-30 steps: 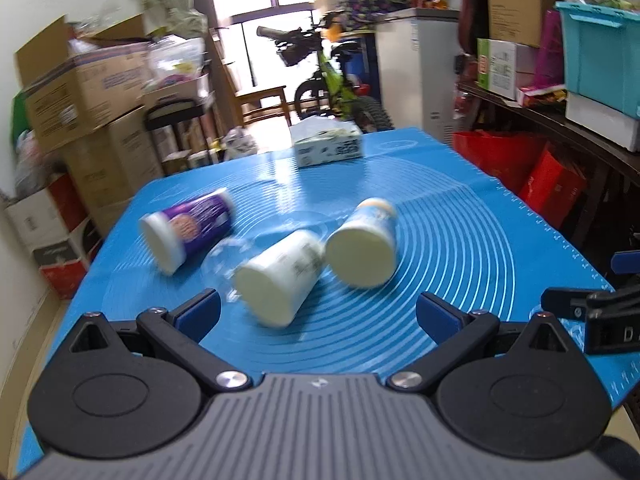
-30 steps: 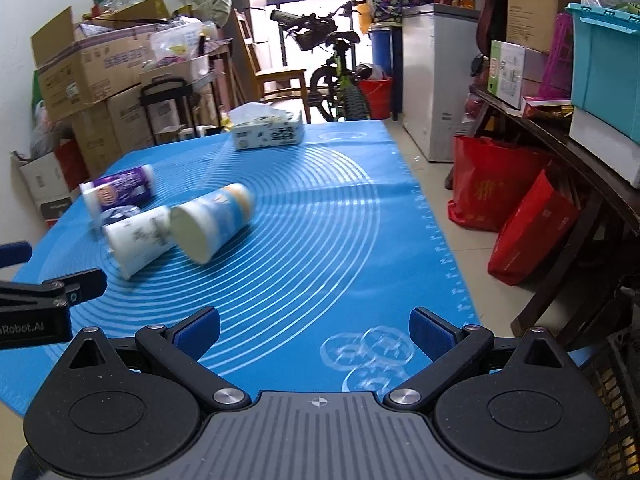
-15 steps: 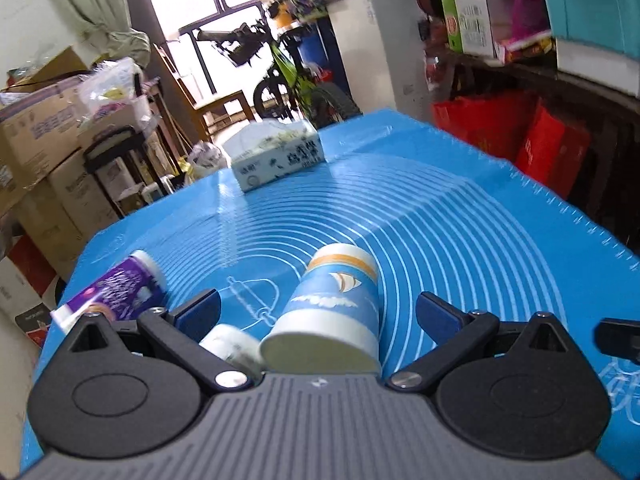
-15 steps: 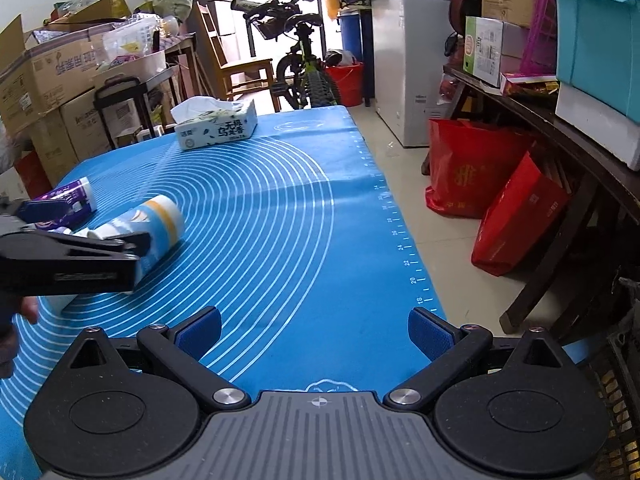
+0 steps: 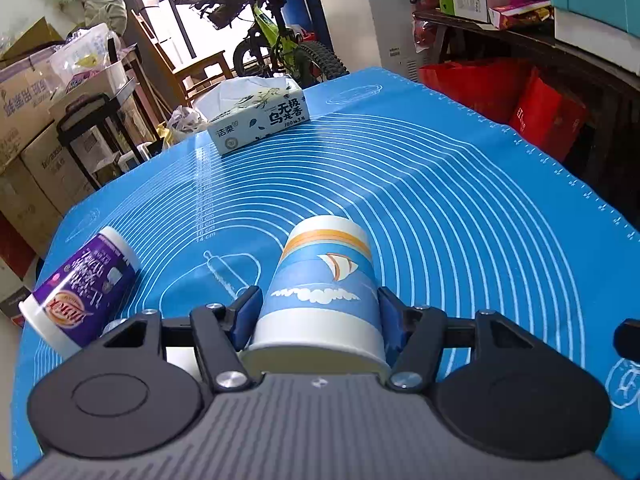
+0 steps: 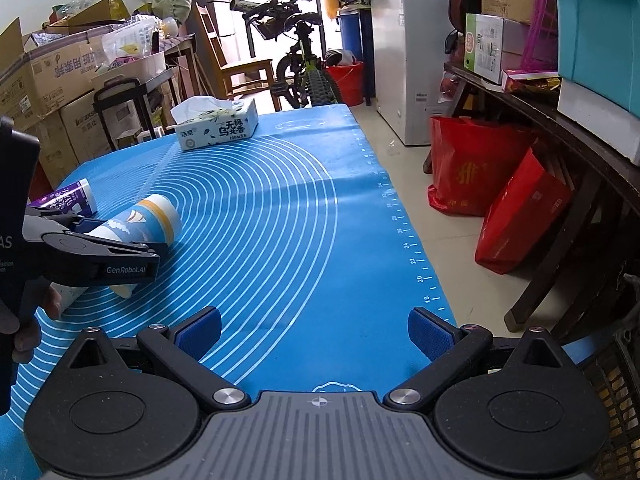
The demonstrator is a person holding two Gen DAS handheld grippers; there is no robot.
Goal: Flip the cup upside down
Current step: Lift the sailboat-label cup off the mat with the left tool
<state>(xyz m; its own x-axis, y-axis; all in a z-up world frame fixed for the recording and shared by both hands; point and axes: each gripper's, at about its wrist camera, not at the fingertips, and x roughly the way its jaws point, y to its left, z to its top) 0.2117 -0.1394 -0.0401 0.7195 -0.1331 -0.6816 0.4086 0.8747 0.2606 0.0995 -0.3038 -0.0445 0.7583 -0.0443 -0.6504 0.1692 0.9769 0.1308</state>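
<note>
The left tool point(image 5: 318, 314) is pinching the blue-and-white paper cup with a sailboat print point(image 5: 324, 280), its blue pads pressed against the cup wall on both sides close to the wide rim. The cup lies on its side on the blue silicone mat with white concentric rings point(image 5: 460, 208), in the near-left part of the tabletop, its closed base pointing toward the far edge. The right tool point(image 6: 314, 334) hangs spread and empty over the near-right area, well apart from the cup.

Risks noted:
- The cup is thin paper held near its open mouth. Excess squeeze would likely buckle the rim; too little would let it slide out as the wrist turns.
- The purple-and-white printed cup point(image 5: 80, 292) lies on its side just to the left, and a white cup point(image 6: 120, 289) appears partly hidden beneath the left tool. A wide rotation could knock or roll either one.
- Set down tilted, the rim would not seat flat and the cup may topple.
- The tissue box point(image 5: 260, 118) near the far edge is well clear.
</note>
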